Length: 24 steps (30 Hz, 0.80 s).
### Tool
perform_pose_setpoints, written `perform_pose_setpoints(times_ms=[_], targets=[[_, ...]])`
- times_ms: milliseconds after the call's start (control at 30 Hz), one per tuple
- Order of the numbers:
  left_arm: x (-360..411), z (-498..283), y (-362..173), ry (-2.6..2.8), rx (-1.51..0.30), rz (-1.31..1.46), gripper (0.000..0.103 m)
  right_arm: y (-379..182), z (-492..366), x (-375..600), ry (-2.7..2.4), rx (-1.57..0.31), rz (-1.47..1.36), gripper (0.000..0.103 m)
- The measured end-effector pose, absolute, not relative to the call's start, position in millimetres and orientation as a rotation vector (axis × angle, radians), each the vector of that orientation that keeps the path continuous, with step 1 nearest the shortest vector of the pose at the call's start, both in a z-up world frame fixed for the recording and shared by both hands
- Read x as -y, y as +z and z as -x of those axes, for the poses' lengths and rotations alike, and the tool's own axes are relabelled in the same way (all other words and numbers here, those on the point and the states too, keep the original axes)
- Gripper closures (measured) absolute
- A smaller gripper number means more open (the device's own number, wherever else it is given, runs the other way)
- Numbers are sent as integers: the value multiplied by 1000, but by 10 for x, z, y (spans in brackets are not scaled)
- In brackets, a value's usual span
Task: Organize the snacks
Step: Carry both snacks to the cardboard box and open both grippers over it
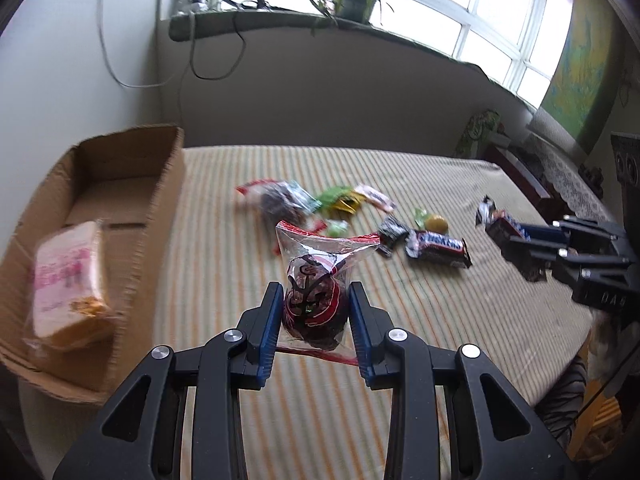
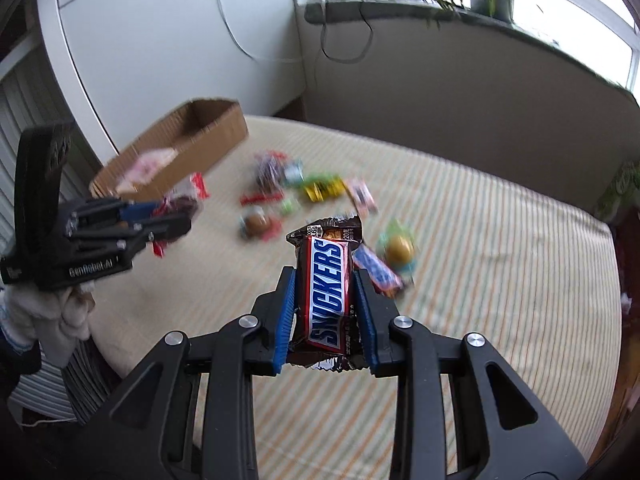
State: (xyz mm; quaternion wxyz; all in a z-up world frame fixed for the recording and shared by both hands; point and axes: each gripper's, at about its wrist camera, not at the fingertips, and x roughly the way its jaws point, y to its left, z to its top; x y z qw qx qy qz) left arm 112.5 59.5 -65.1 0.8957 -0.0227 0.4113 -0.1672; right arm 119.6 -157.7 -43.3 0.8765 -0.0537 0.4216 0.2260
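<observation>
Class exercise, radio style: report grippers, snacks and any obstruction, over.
Left gripper shut on bagged red candy. Right gripper shut on Snickers bar. Cardboard box open, pink pack inside. Loose snacks on striped cloth; path looks clear.

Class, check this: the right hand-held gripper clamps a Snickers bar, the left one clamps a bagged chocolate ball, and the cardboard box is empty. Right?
Not quite. The cardboard box is not empty: the left wrist view shows a pink-and-white packet inside. The rest stands.
</observation>
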Motion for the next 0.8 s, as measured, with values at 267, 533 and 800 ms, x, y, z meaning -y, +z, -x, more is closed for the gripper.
perform_pose_setpoints(times_ms=[267, 533, 800], targets=[[-1057, -1153, -390, -268, -796, 84, 72, -31, -1499, 1036, 556, -802, 139, 73], [-1542, -1198, -322, -171, -770, 109, 72, 19, -1728, 321, 638, -792, 185, 73], [-1873, -1267, -380, -103, -773, 128, 72, -10, -1878, -268, 698, -808, 208, 73]])
